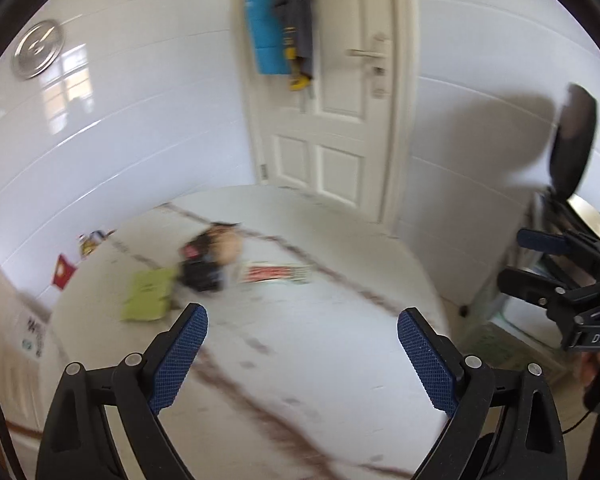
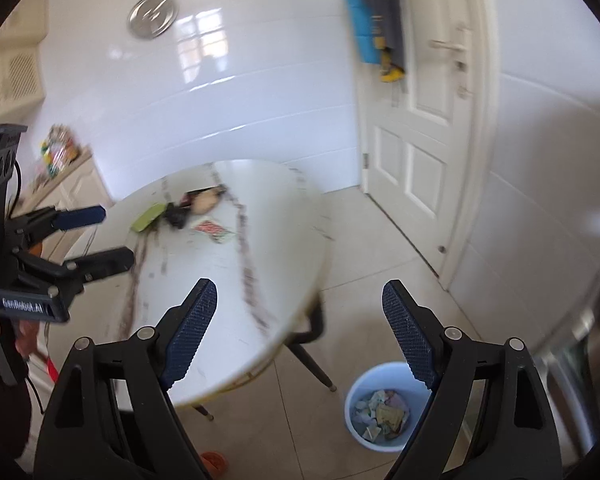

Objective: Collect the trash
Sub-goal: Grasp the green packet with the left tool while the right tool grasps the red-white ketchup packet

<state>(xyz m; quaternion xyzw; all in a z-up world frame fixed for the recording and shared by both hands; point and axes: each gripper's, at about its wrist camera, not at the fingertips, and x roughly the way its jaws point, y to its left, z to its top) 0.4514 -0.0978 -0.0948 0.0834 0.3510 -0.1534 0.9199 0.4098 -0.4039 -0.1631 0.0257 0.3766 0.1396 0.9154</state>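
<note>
Left gripper [image 1: 302, 322] — jaws wide apart, nothing between them, above the white table [image 1: 340, 344]; right gripper [image 2: 300, 296] likewise spread and empty; wrappers [image 1: 204, 266] lie on the table's far side; blue bin [image 2: 380, 408] on the floor holds crumpled trash.

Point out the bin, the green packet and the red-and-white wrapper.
bin [image 2: 354, 390]: right wrist view, on its left rim.
green packet [image 1: 147, 295]: left wrist view, middle of its flat face.
red-and-white wrapper [image 1: 274, 274]: left wrist view, middle of the printed face.
</note>
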